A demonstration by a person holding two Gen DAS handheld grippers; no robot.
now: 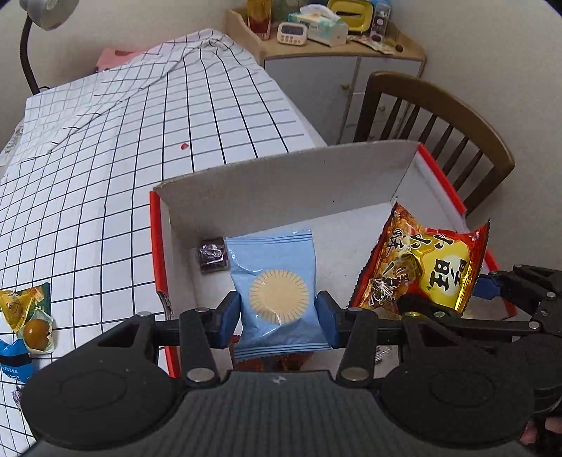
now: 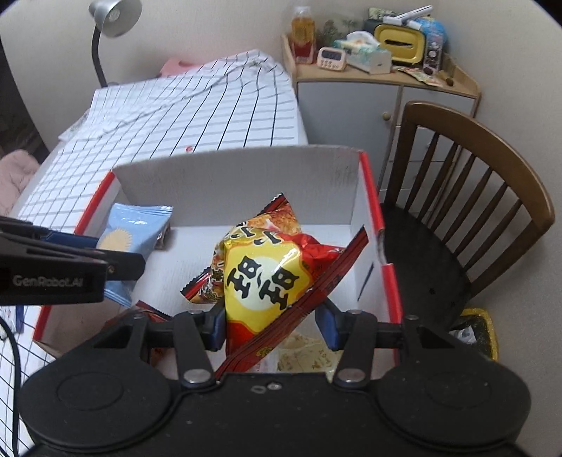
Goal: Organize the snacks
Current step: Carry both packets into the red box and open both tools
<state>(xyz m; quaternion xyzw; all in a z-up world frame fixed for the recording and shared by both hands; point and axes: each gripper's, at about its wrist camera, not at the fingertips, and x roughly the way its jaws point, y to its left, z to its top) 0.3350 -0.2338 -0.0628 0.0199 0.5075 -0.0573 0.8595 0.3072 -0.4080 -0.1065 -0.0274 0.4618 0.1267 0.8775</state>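
My left gripper (image 1: 279,316) is shut on a light-blue snack packet (image 1: 277,291) with a cream sun disc, held over the left half of a red-and-white cardboard box (image 1: 281,186). My right gripper (image 2: 270,325) is shut on a red-and-yellow snack bag (image 2: 267,277), held over the box's (image 2: 239,175) right half. The red-and-yellow bag (image 1: 425,270) and the right gripper (image 1: 456,302) also show in the left wrist view. The blue packet (image 2: 126,242) and left gripper show at the left of the right wrist view. A small dark wrapped candy (image 1: 212,255) lies in the box's far left corner.
The box sits on a table with a black-grid white cloth (image 1: 140,140). Loose snacks (image 1: 30,316) lie on the cloth to the left. A brown wooden chair (image 2: 467,211) stands right of the box. A cluttered cabinet (image 2: 379,81) and a desk lamp (image 2: 112,21) are behind.
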